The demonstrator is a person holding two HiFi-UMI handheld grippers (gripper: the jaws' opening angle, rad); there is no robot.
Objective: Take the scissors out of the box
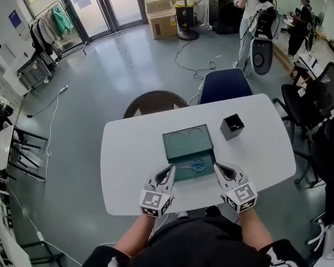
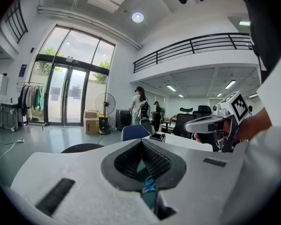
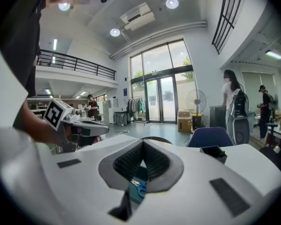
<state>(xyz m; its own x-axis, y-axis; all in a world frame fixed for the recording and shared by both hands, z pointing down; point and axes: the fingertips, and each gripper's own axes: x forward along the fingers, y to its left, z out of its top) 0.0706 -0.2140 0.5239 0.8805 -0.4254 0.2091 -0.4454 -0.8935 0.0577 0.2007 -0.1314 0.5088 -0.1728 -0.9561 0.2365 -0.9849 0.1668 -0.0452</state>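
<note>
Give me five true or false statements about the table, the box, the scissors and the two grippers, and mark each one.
1. The scissors lie inside the green box. True.
2. The right gripper holds the scissors. False: its fingers are shut on nothing, at the box's right side.
3. A small black container stands on the white table, right of the box. True.
4. The left gripper reaches into the black container. False: it is at the box's near left edge, fingers shut and empty.
5. The scissors have red handles. False: the handles are blue.
</note>
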